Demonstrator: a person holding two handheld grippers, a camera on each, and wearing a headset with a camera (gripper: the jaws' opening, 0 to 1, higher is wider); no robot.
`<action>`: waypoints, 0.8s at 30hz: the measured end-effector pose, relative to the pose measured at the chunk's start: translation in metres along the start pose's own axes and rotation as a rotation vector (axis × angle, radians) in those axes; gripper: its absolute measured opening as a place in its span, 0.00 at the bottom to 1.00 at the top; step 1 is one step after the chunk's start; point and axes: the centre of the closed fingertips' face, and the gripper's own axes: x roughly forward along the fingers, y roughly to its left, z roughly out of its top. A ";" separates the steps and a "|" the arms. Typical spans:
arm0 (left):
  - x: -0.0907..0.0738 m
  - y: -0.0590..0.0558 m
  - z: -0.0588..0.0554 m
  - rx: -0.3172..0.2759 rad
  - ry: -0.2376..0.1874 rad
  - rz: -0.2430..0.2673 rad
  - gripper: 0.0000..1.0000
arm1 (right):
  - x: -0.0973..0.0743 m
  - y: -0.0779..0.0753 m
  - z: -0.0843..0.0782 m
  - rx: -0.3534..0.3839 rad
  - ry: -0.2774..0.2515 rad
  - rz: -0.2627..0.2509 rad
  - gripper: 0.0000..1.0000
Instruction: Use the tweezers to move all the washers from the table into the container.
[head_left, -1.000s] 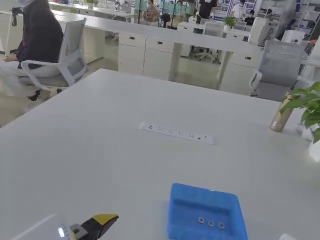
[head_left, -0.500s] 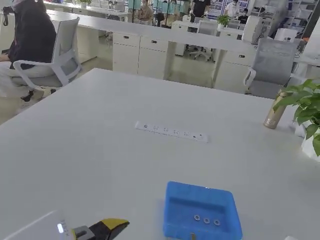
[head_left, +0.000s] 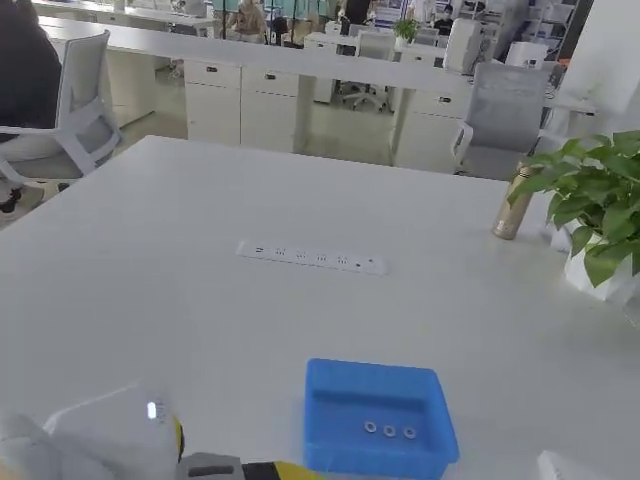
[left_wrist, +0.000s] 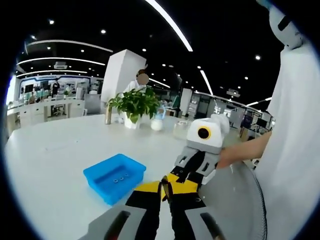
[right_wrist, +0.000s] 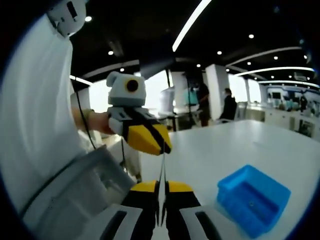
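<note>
Left gripper (head_left: 285, 468) slid nearer the blue container (head_left: 372, 368) holding three washers (head_left: 389, 430); both are squeezed shut, the right gripper (right_wrist: 161, 184) on the tweezers (right_wrist: 162, 167); next, probably, find more.

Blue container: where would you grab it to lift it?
Probably one side wall, from above, one jaw inside and one outside. The blue container sits flat and open, its walls thin and upright; the washers lie mid-floor, clear of them.
</note>
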 end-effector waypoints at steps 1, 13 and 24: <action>0.000 -0.002 -0.006 0.019 0.039 -0.023 0.02 | 0.000 -0.001 0.000 -0.001 0.002 -0.001 0.02; 0.007 -0.016 -0.023 0.139 0.140 -0.168 0.00 | 0.009 0.005 -0.028 -0.106 0.169 0.099 0.03; 0.011 -0.023 -0.052 0.249 0.279 -0.195 0.00 | 0.025 0.007 -0.062 -0.138 0.281 0.111 0.04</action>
